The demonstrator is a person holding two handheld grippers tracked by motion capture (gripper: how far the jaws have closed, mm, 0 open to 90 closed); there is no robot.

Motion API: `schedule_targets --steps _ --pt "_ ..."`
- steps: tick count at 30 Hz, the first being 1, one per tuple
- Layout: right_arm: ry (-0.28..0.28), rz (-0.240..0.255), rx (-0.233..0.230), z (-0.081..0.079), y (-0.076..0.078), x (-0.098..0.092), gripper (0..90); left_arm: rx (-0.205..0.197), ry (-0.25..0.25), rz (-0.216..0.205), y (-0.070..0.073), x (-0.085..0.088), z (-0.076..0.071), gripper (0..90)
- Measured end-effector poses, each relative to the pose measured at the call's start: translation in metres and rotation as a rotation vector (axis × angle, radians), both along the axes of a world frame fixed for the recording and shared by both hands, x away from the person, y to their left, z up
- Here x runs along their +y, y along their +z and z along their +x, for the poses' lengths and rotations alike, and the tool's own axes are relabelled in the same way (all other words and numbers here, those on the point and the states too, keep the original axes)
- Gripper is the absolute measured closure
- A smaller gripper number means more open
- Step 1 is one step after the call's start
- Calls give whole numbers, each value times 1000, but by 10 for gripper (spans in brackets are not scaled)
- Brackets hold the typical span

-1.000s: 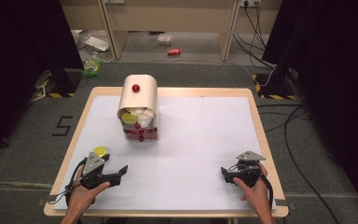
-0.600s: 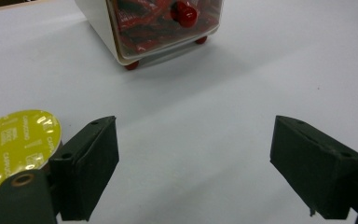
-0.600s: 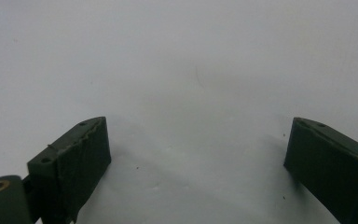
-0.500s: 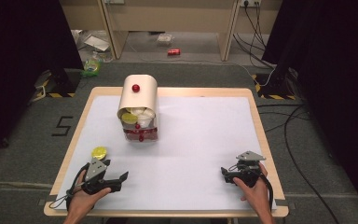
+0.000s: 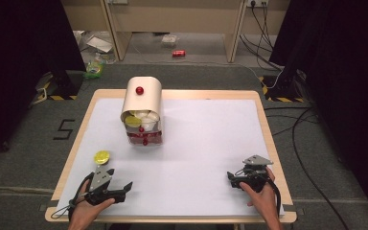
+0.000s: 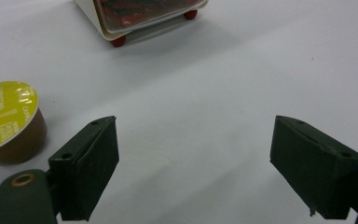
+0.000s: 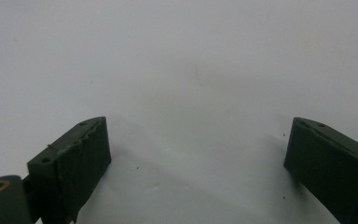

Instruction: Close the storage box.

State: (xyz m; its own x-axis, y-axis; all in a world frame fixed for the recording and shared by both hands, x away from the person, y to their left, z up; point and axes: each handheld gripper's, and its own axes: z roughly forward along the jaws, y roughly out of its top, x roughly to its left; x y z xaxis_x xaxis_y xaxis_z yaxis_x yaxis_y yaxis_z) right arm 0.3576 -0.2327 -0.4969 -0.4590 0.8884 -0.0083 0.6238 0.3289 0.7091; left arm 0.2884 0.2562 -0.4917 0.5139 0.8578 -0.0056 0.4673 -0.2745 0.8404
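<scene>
high view: our left gripper (image 5: 124, 188) sits in the lower left of the frame, low over the white table cover (image 5: 206, 143), jaws spread wide with nothing between them. in the left gripper view the two black pads (image 6: 91, 163) stand far apart over bare white surface, so we call it open and empty.

the coffee capsule (image 5: 101, 156), yellow lid and brown body, lies on the cover in the left part of the high view, just above the left gripper and apart from it. in the left gripper view the capsule (image 6: 9, 121) is at the left edge of the frame, tipped on its side with the printed yellow lid facing up and toward us, just outside the left jaw and not touching it.

the dispenser (image 5: 143, 111), cream coloured with a rounded top and a red knob, stands above the middle of the high view, left of centre, well apart from both grippers. we see more capsules in its open front, yellow and white ones on top, red ones lower down. its base on small red feet shows at the top of the left gripper view (image 6: 140, 18).

our right gripper (image 5: 233, 178) is in the lower right of the high view, near the table edge, held in the hand (image 5: 261, 194). right gripper view: jaws wide apart, only bare white surface between them, open and empty.
</scene>
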Motion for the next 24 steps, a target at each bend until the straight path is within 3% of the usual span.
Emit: schedule_targets --steps 24 --pt "1 0 0 0 0 0 69 0 21 15 -15 1 -12 150"
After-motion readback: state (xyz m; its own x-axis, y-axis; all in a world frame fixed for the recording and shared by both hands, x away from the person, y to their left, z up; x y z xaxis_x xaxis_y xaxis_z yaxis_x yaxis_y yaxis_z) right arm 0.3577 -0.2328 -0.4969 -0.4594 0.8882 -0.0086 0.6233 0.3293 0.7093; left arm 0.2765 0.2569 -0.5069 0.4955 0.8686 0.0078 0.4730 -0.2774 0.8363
